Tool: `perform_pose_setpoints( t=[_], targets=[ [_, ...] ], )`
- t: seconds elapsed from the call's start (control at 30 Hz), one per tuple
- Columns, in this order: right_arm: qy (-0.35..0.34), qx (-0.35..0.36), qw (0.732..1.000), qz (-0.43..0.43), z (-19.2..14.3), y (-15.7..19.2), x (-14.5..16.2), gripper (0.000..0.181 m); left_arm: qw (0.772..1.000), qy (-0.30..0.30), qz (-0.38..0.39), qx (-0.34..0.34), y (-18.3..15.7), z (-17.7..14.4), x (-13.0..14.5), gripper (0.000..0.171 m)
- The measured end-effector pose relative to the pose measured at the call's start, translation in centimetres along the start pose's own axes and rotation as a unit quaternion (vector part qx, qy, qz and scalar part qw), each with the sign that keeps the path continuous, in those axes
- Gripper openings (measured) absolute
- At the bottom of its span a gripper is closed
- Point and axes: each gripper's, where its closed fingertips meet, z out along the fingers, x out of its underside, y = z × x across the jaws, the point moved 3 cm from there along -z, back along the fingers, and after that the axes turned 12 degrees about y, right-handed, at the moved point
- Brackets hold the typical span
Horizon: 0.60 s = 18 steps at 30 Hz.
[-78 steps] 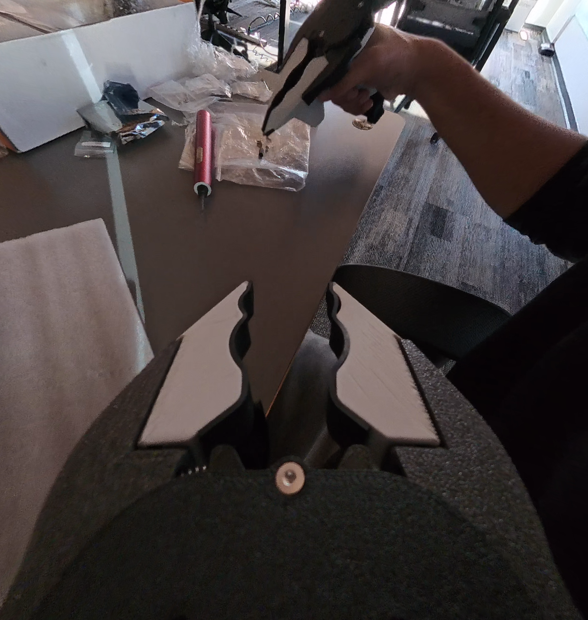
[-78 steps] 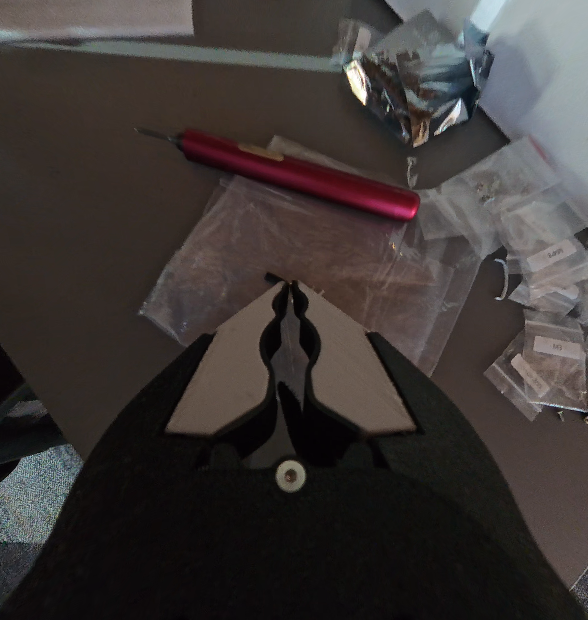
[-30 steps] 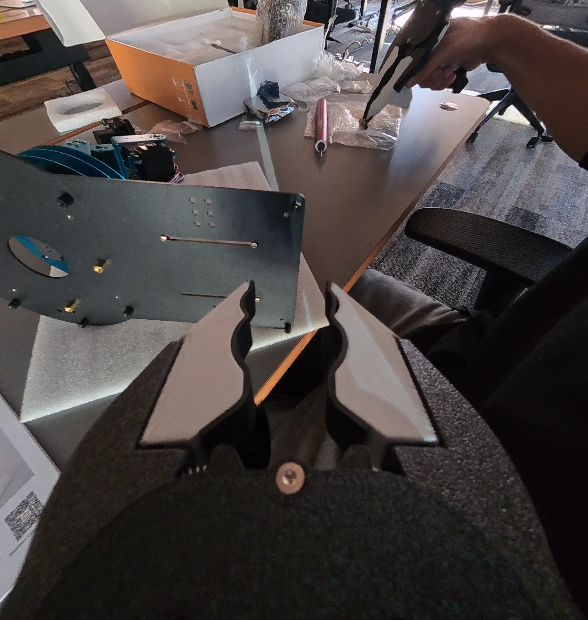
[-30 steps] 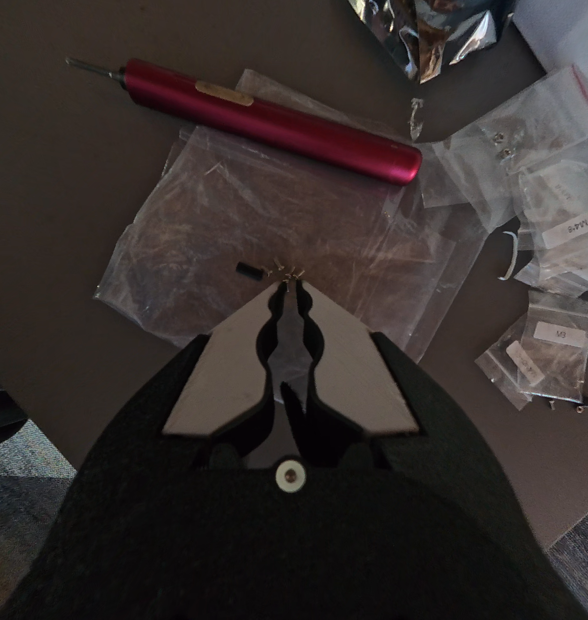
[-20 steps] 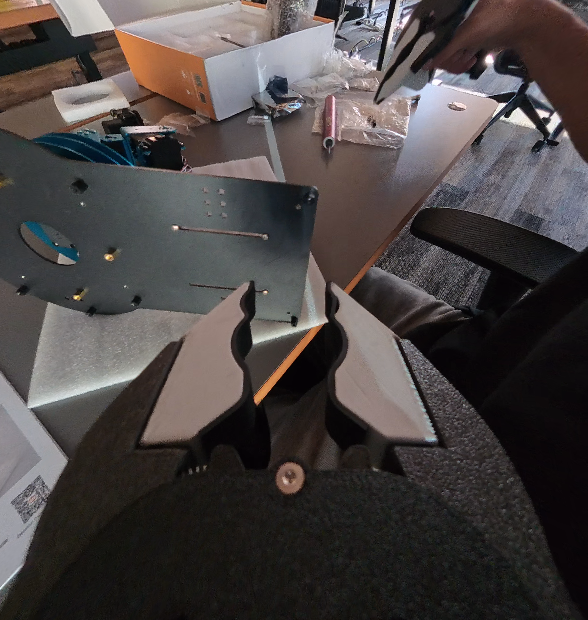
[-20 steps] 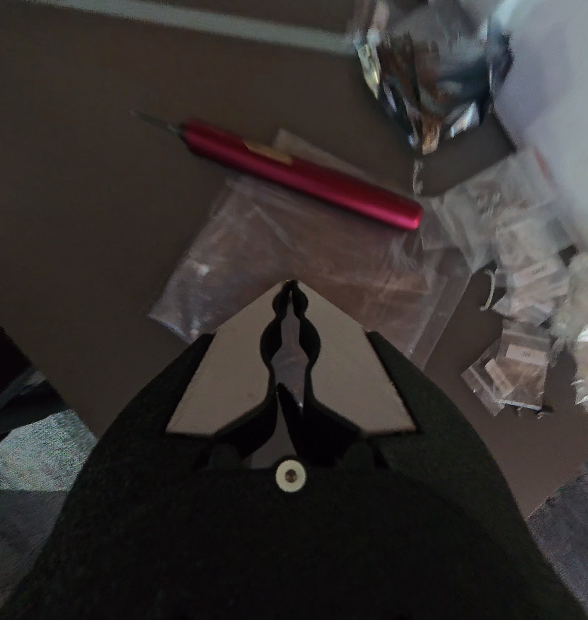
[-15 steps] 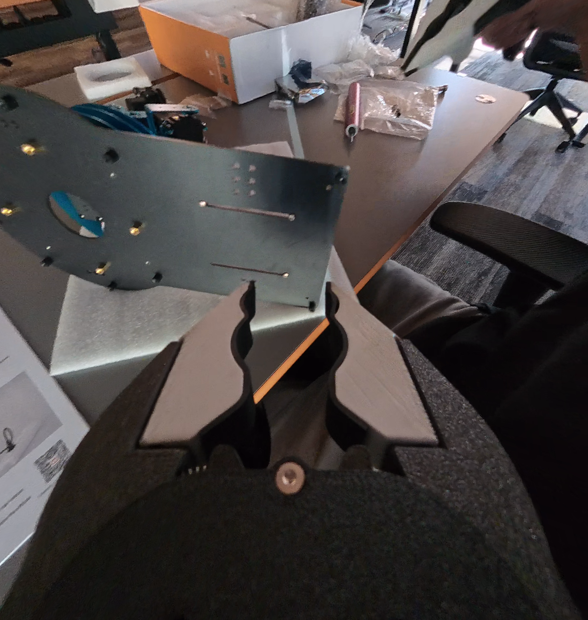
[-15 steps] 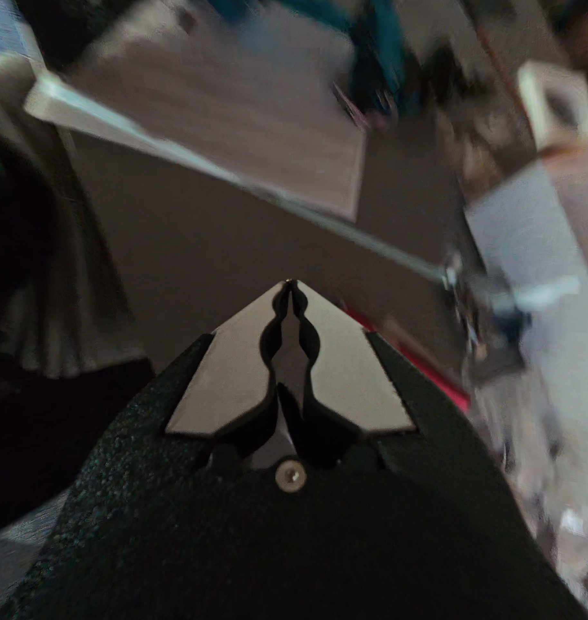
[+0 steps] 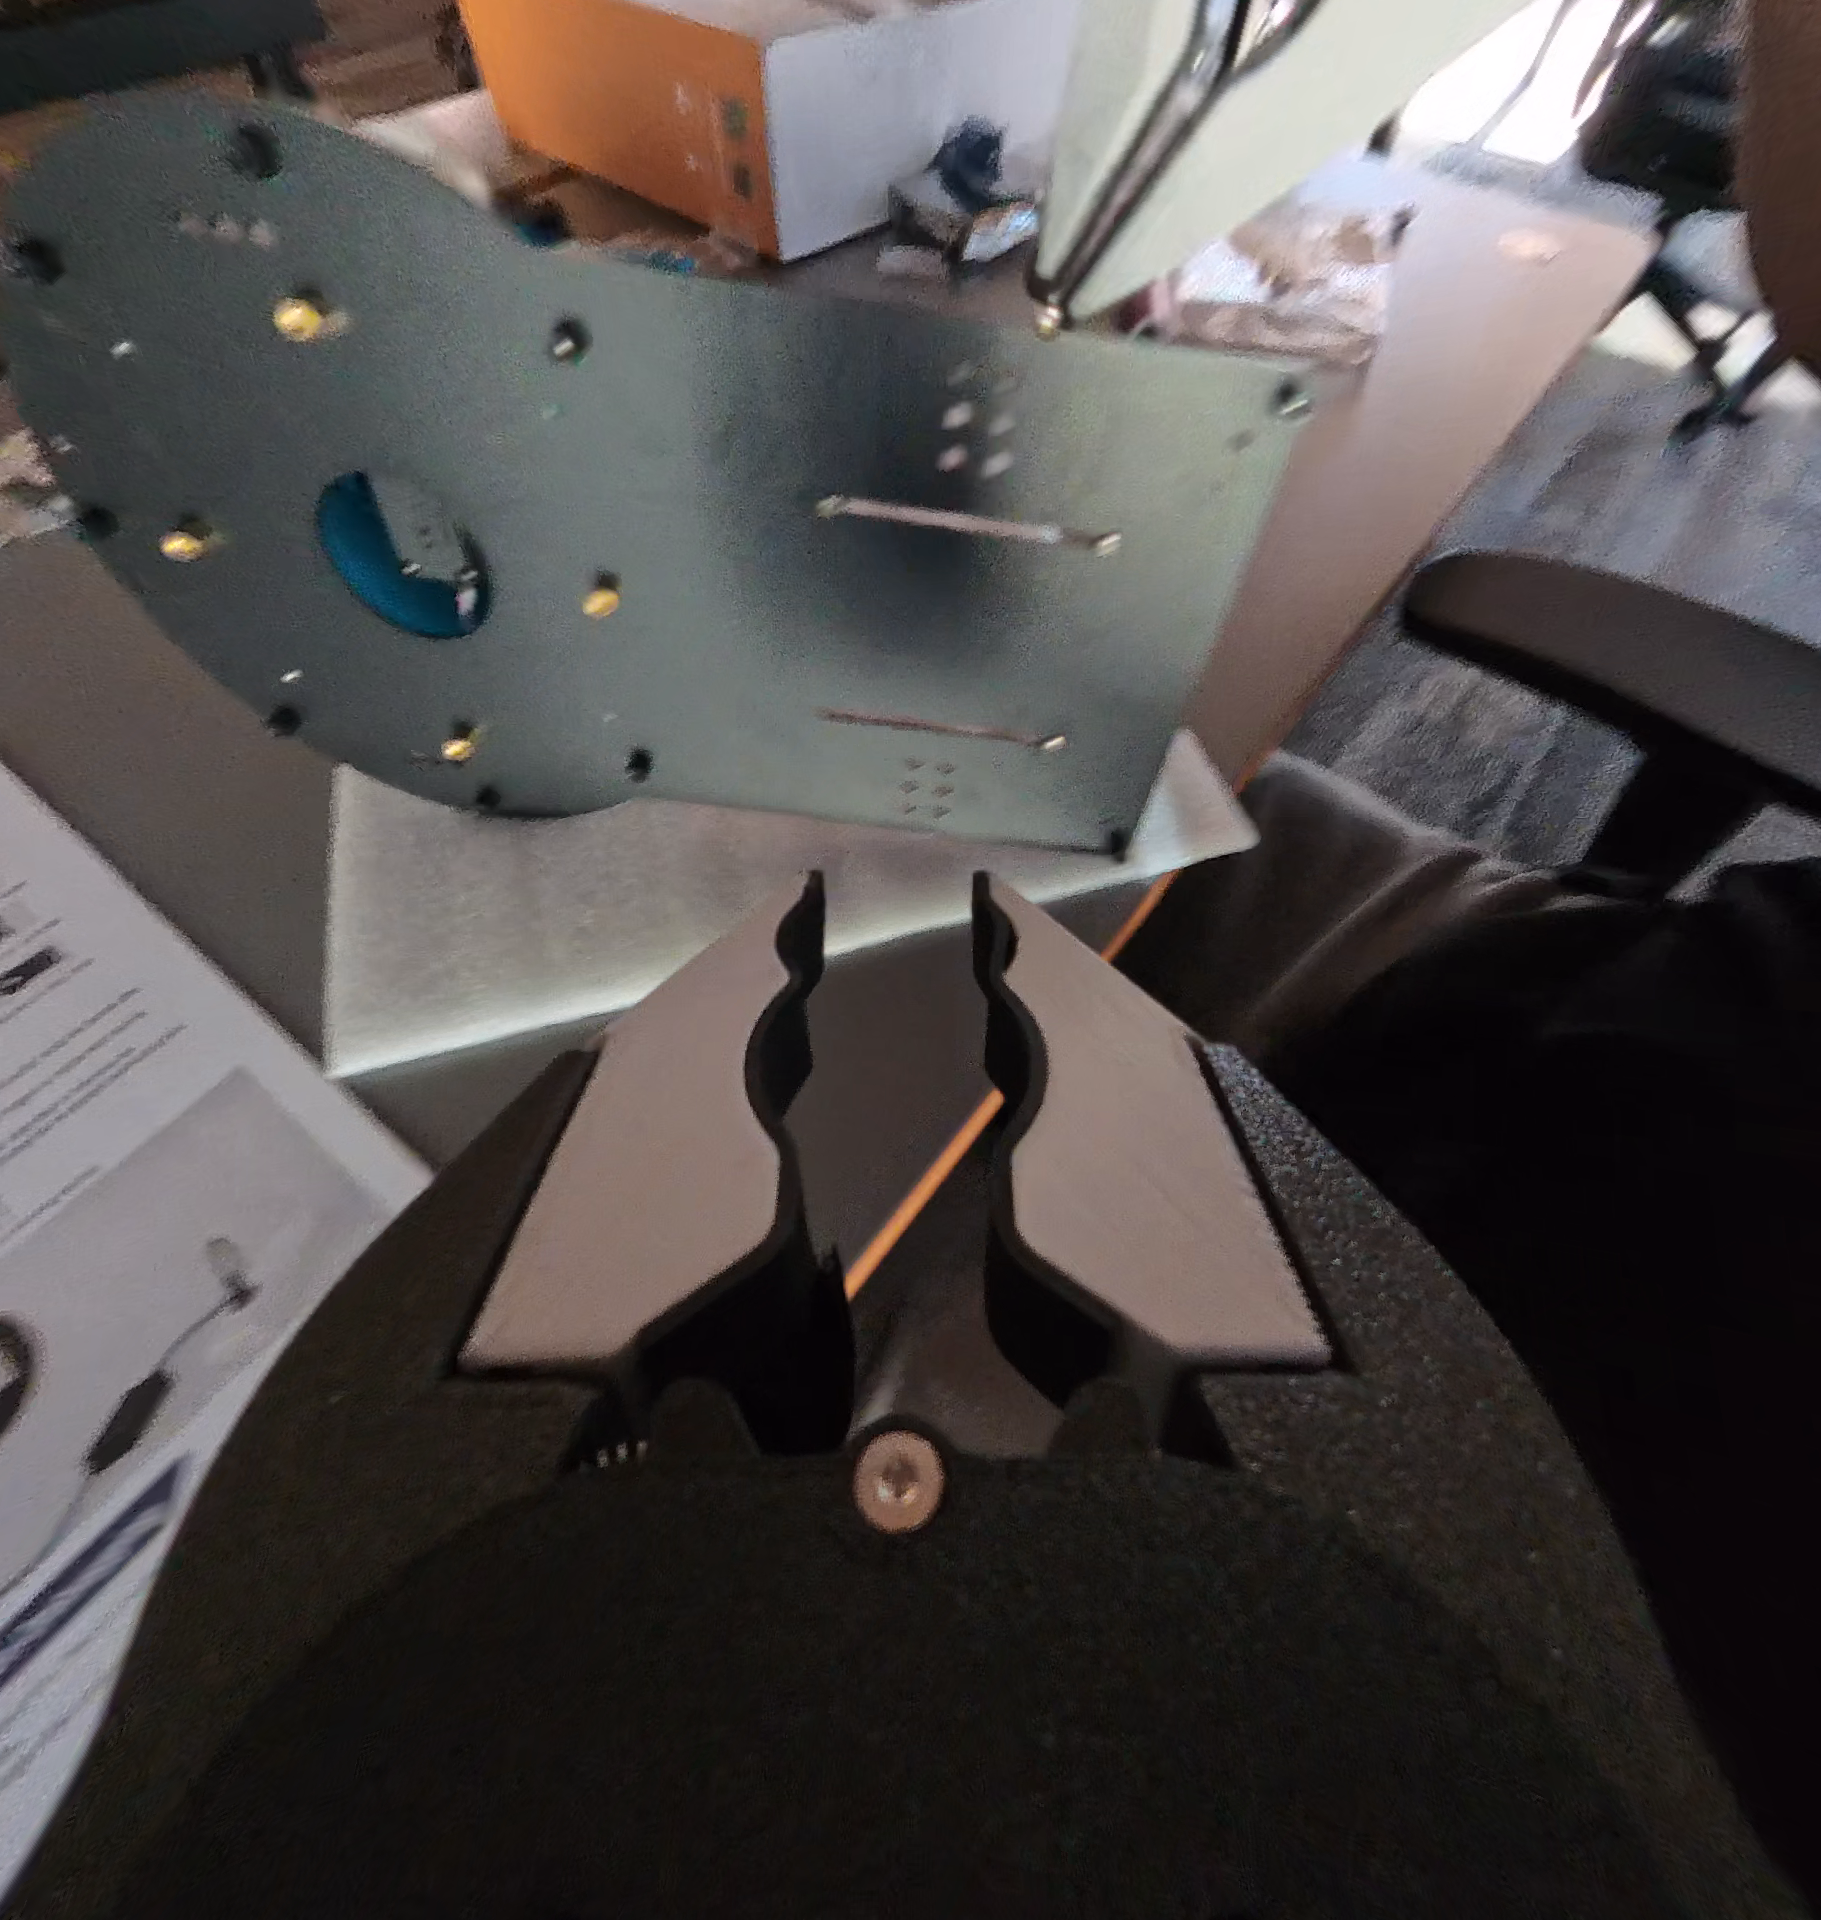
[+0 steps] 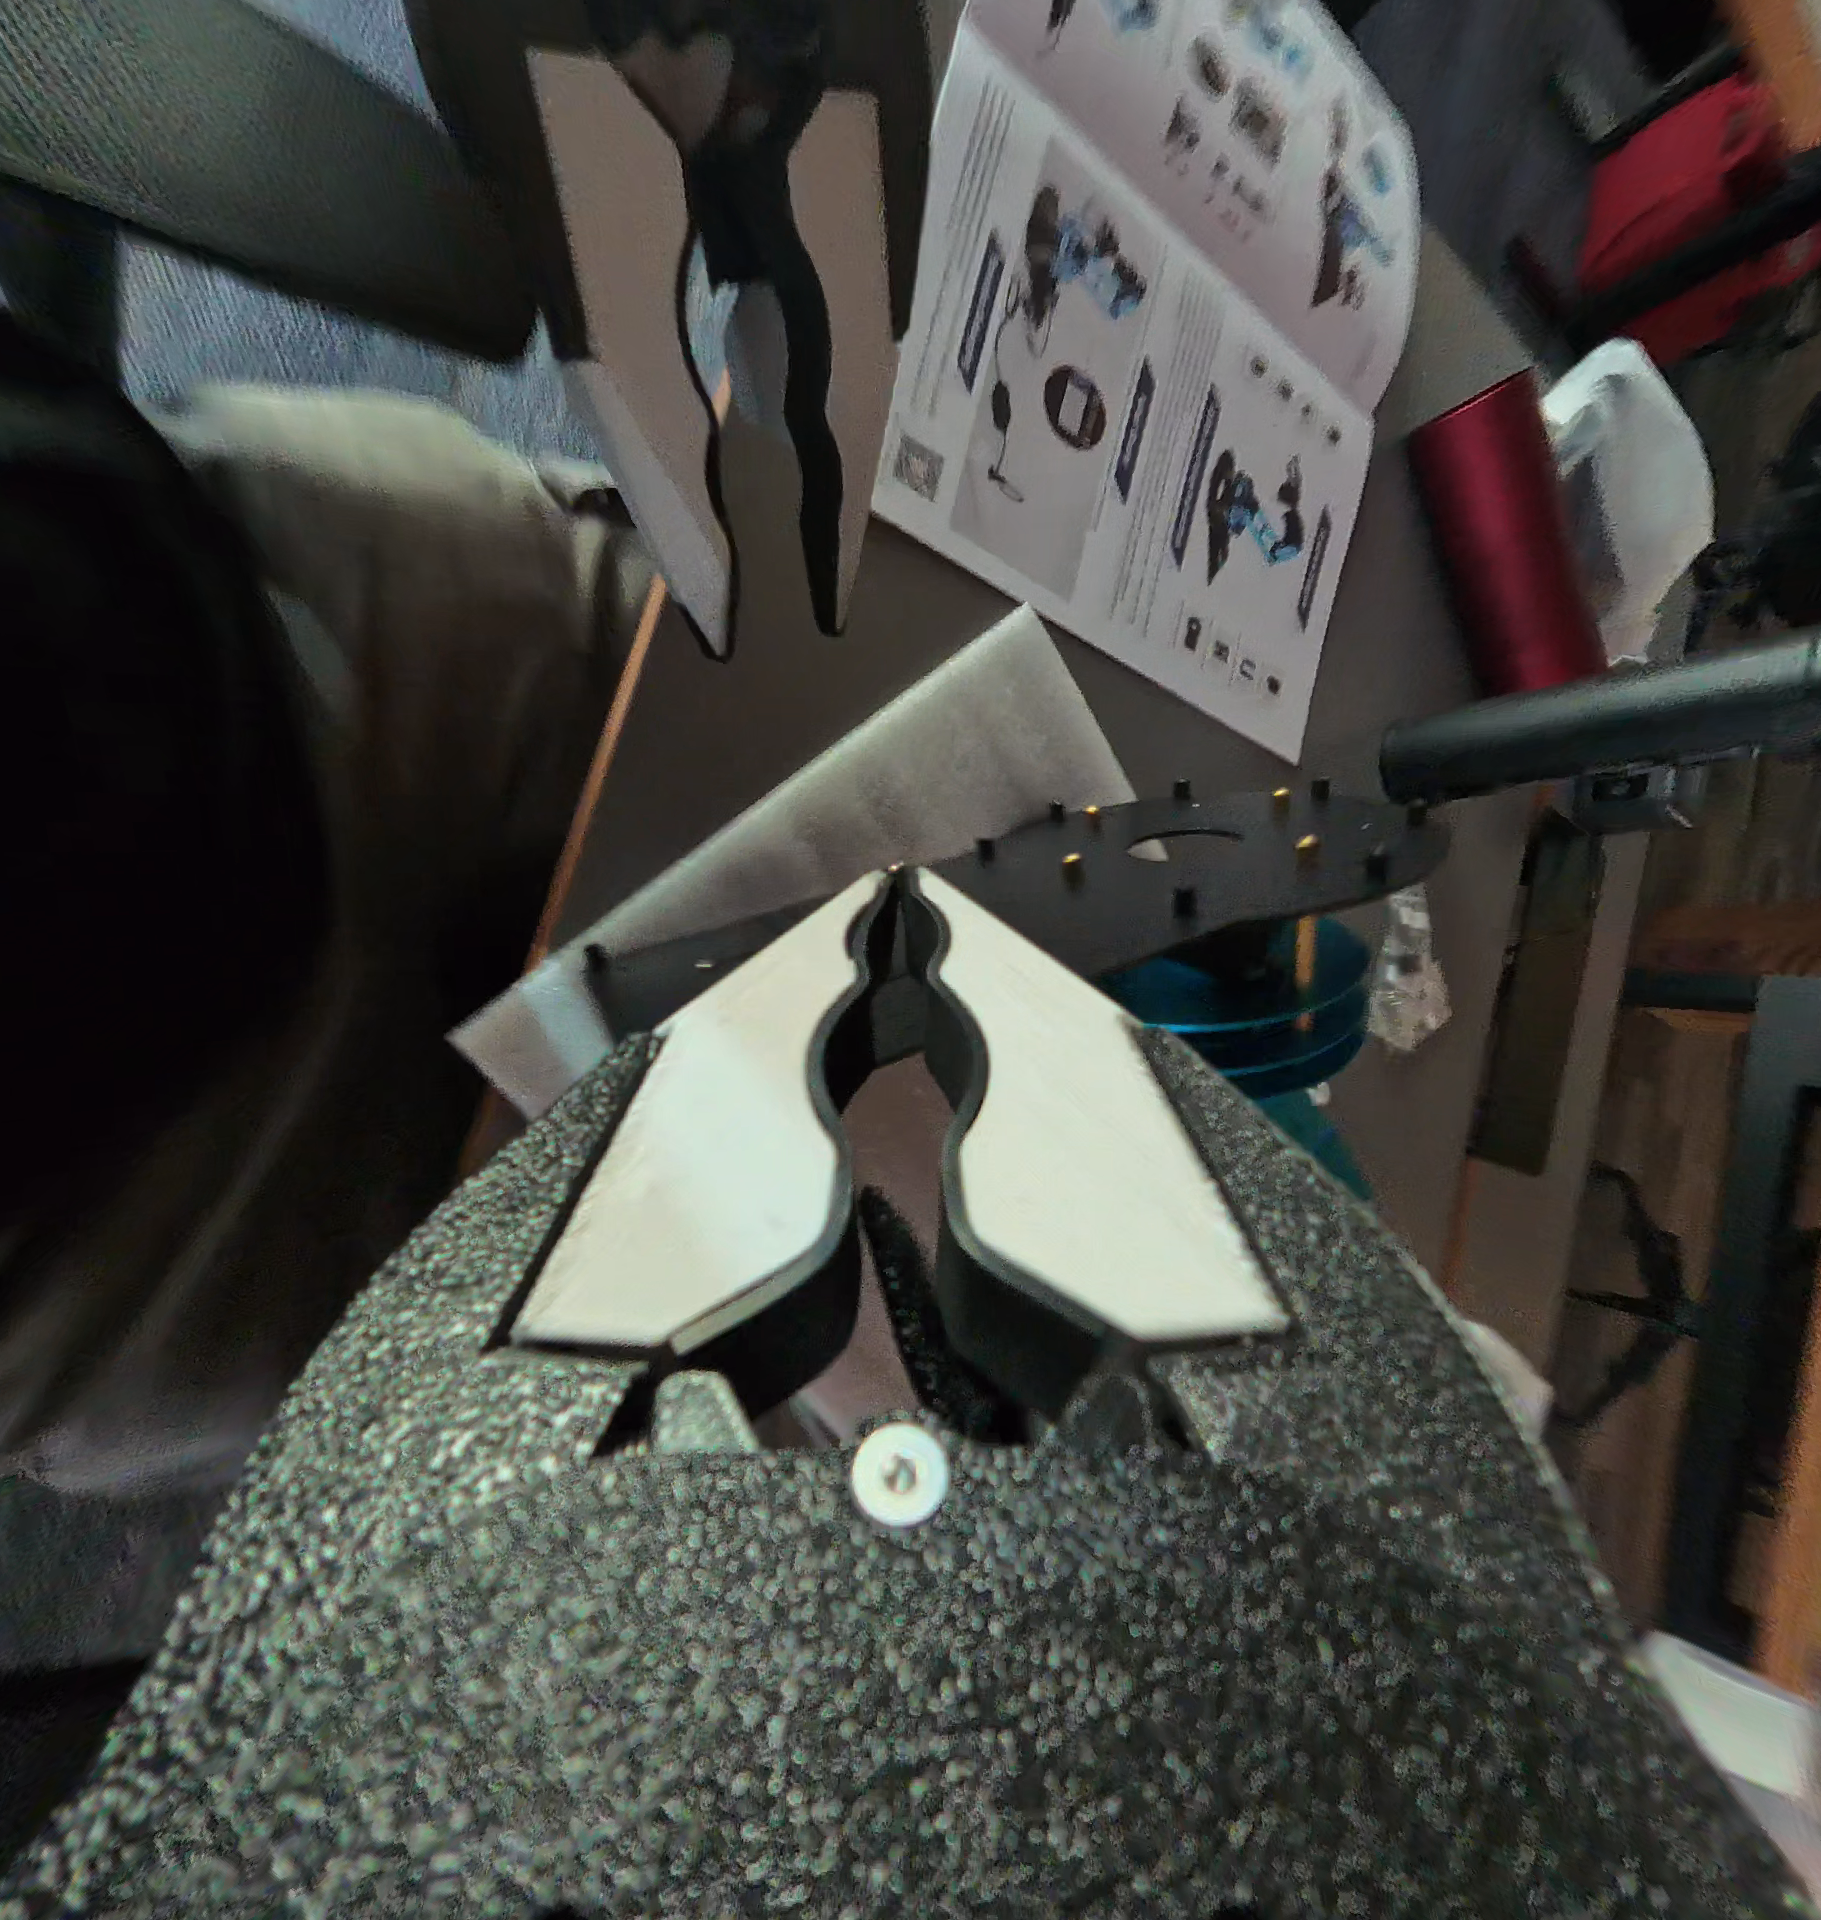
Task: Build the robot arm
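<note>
Swung over from the bags, right gripper [image 10: 898, 878] pinches a tiny brass screw [image 9: 1048, 308] at the black plate [image 9: 677, 520] edge, next needing a hole lineup, while left gripper [image 9: 893, 904] hangs open.

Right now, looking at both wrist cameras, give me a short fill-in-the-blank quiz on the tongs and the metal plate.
1. The left tongs are ____, with nothing between them.
2. The right tongs are ____ on a small brass piece at the edge of the dark plate.
3. Beneath that plate sit discs coloured ____.
4. The box behind the plate has one white side and one ____ side.
Missing words: open; shut; blue; orange.
</note>
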Motion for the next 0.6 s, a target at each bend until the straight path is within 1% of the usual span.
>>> perform_pose_setpoints(
  t=[0.1,0.17,0.2,0.27,0.37,0.4,0.43,0.5,0.53,0.6],
  targets=[
    [0.116,-0.037,0.989,-0.081,3.8,-2.6,-1.3,0.0,0.999,0.045,0.003,-0.03,2.9,0.3,0.9,0.028],
    [0.176,-0.088,0.973,-0.118,6.5,-3.0,-2.2,0.0,0.997,0.061,-0.007,-0.048,4.3,0.3,1.5,0.028],
    [0.2,-0.111,0.964,-0.136,7.7,-3.0,-2.6,0.0,0.996,0.067,-0.016,-0.055,4.9,0.3,1.9,0.028],
    [0.238,-0.128,0.949,-0.16,9.9,-3.4,-3.5,0.0,0.994,0.073,-0.036,-0.07,5.7,-0.1,2.7,0.028],
    [0.267,-0.183,0.932,-0.164,12.0,-2.9,-4.9,0.0,0.991,0.06,-0.092,-0.08,6.8,-1.5,4.6,0.028],
    [0.285,-0.182,0.927,-0.163,12.7,-3.2,-5.1,0.0,0.989,0.058,-0.11,-0.086,7.1,-2.0,5.4,0.028],
    [0.282,-0.177,0.928,-0.167,13.1,-3.6,-5.5,0.0,0.987,0.053,-0.121,-0.092,7.2,-2.6,6.0,0.028],
    [0.243,-0.203,0.936,-0.156,13.4,-3.6,-6.4,0.0,0.984,0.04,-0.136,-0.106,7.3,-3.7,7.3,0.028],
    [0.239,-0.208,0.937,-0.144,13.7,-3.9,-6.4,0.0,0.983,0.036,-0.142,-0.114,7.4,-4.2,7.9,0.028],
    [0.263,-0.205,0.933,-0.132,14.9,-4.6,-5.7,0.0,0.98,0.023,-0.15,-0.129,7.6,-5.3,9.1,0.028]
  ],
)
